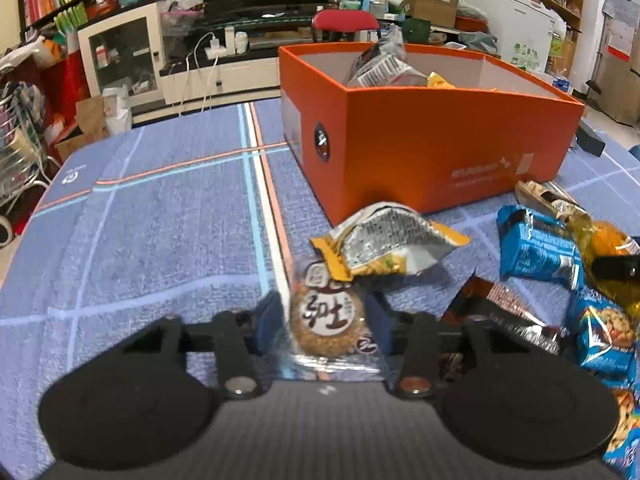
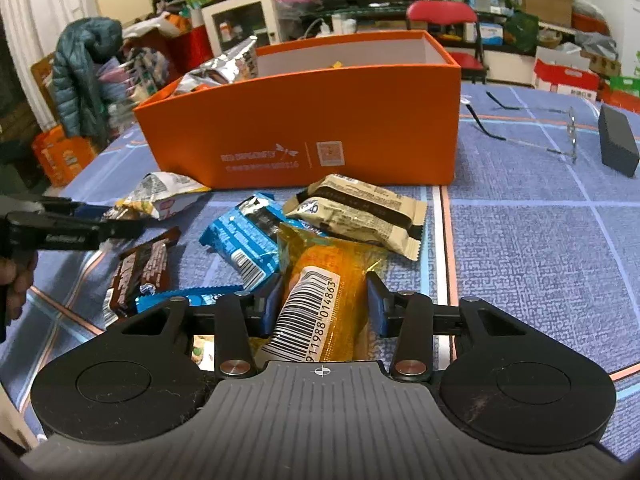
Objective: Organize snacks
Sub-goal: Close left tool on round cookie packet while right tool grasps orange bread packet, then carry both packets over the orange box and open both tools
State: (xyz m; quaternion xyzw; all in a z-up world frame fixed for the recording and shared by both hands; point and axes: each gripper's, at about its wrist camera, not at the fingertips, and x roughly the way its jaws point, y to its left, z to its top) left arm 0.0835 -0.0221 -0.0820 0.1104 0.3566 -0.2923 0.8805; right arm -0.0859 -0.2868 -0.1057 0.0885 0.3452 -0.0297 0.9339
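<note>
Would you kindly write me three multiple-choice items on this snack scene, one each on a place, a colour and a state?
1. Where do the beige bars lie?
A. inside the box
B. on the cloth in front of the box
C. on the red chair

2. What colour is the box?
A. orange
B. green
C. white

3. What is the right gripper doing?
A. hanging open over bare cloth
B. shut on the yellow snack
C. shut on the glasses

Answers: 1 B, the bars rest on the blue cloth just short of the box's front wall. 2 A, its walls are orange all round. 3 B, the blue pads sit on both sides of the yellow wrapper; likewise the left gripper is shut on the round cookie.
</note>
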